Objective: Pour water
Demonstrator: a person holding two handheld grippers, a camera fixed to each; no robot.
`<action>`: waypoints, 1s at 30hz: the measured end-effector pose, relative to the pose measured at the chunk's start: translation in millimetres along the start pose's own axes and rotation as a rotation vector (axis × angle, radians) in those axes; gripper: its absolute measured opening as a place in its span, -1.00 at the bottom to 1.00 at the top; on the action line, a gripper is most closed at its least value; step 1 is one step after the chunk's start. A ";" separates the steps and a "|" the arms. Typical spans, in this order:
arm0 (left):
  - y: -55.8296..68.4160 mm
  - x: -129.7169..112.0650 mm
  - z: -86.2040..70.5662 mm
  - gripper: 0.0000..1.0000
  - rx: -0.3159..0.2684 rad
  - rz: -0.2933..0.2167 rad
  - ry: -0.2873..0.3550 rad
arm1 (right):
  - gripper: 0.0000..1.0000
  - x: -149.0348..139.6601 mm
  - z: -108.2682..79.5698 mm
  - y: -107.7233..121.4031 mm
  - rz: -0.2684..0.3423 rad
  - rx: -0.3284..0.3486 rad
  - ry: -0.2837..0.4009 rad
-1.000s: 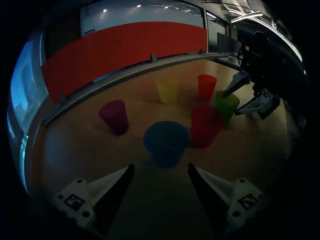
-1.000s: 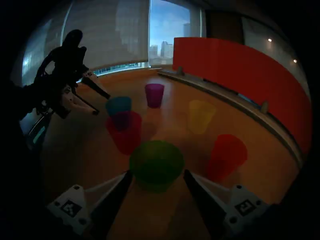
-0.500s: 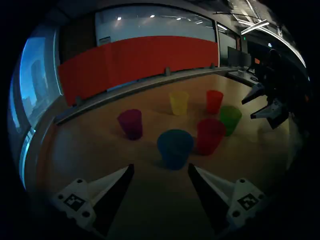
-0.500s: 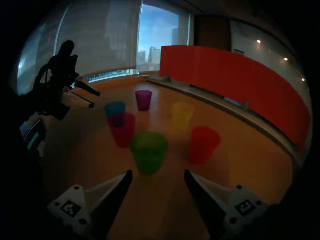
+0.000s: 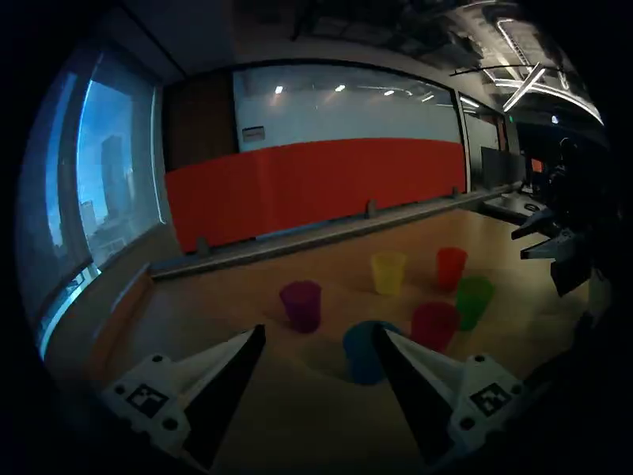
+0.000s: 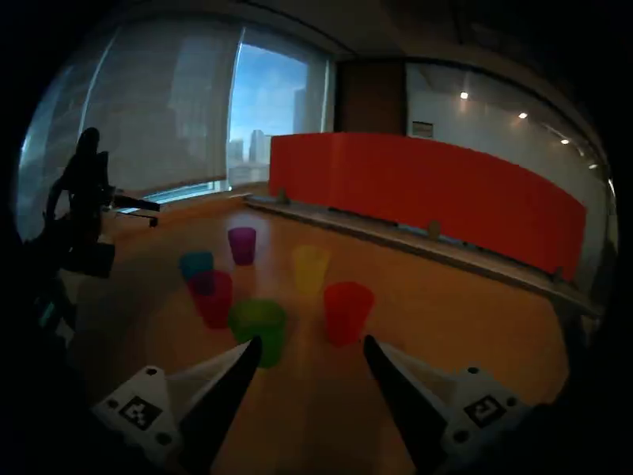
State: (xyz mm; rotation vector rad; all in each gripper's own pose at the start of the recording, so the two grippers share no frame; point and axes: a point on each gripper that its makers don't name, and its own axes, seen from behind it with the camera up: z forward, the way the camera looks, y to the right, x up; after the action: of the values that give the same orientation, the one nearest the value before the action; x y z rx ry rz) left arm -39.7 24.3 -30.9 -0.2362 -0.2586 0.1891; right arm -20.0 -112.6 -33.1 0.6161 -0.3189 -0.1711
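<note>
Blue cup (image 5: 362,352): upright on worktop (image 5: 237,305), just ahead-right of left hand-held gripper (image 5: 316,332), released, empty. Green cup (image 6: 258,323): ahead-left of right hand-held gripper (image 6: 311,342), likewise released. Water inside: dim light, cannot tell.

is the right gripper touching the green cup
Apart. The left gripper view shows the right gripper up and off to the side of the green cup, with bare tabletop between them.

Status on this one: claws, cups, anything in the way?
Both empty: left claw open, right claw open. Nearest left, blue cup; nearest right, green cup; neither gripped. Nothing between claws and cups.
</note>
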 end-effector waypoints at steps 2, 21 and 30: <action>-1.1 6.0 -3.8 1.00 0.024 -0.005 0.036 | 0.99 8.0 -5.2 9.2 0.017 -0.046 0.037; -10.2 39.9 -20.1 1.00 0.214 -0.044 0.262 | 0.99 37.4 -58.0 96.2 0.139 -0.531 0.303; 0.6 36.5 -11.5 1.00 0.209 -0.086 0.274 | 0.99 33.4 -73.1 111.6 0.201 -0.644 0.351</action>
State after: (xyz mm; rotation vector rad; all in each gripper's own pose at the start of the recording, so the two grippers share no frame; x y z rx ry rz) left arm -1.9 30.2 -33.4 -0.0416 0.0241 0.0962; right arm 43.4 8.1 -15.3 -0.0313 0.0243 0.0332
